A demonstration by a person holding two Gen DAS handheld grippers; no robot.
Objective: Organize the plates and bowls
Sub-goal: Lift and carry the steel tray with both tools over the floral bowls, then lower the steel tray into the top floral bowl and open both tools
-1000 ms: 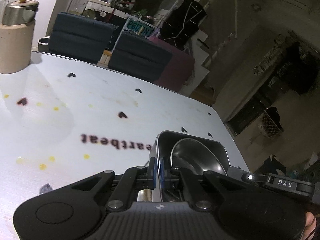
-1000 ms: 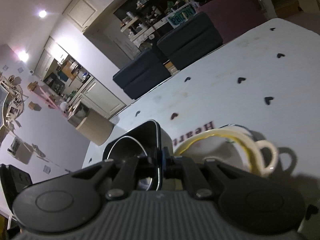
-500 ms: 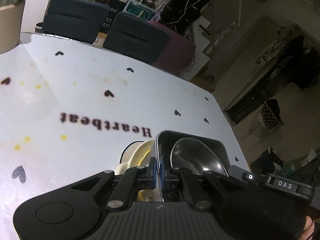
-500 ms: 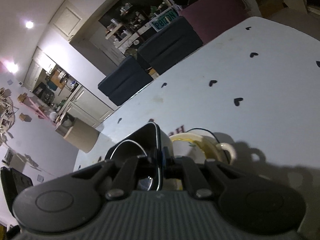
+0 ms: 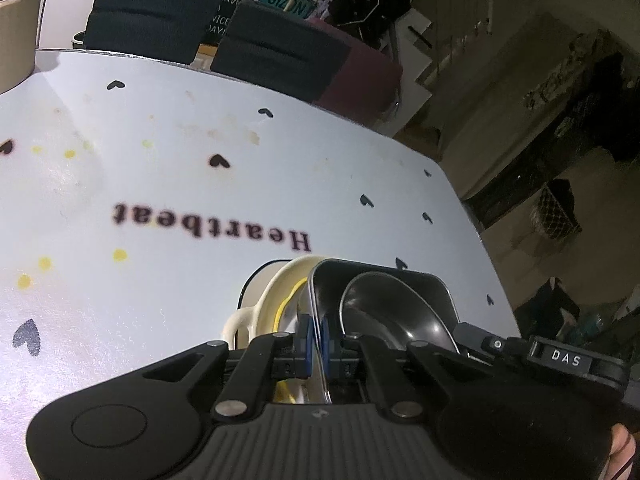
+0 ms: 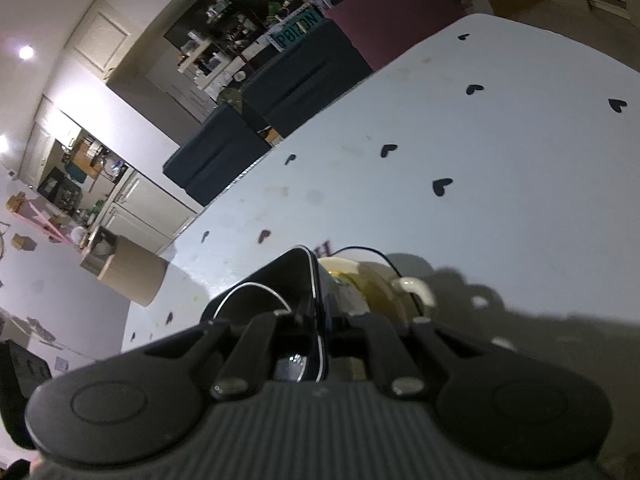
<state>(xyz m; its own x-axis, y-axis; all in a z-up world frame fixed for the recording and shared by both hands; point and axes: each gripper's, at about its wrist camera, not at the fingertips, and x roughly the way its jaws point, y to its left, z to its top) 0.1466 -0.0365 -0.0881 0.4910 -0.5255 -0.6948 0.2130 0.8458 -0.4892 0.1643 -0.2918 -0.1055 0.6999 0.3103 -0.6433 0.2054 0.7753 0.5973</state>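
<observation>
Left wrist view: the left gripper (image 5: 316, 344) is clamped tight on the rim of a dark rectangular tray (image 5: 424, 284) holding a metal bowl (image 5: 384, 312) — just beside a cream handled bowl (image 5: 272, 300) near the table's (image 5: 160, 184) near edge. The right gripper (image 6: 318, 320) pinches the tray's (image 6: 280, 276) opposite rim — jaws nearly closed.

Glossy steel tray (image 5: 424, 292), shiny metal bowl (image 5: 384, 312), glazed cream ceramic dish (image 5: 276, 300), smooth white printed tablecloth (image 5: 200, 184)

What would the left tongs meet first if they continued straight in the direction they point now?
Probably the cream bowl, just ahead beside the steel tray they grip; beyond it lies the tablecloth. Depth is unclear.
</observation>
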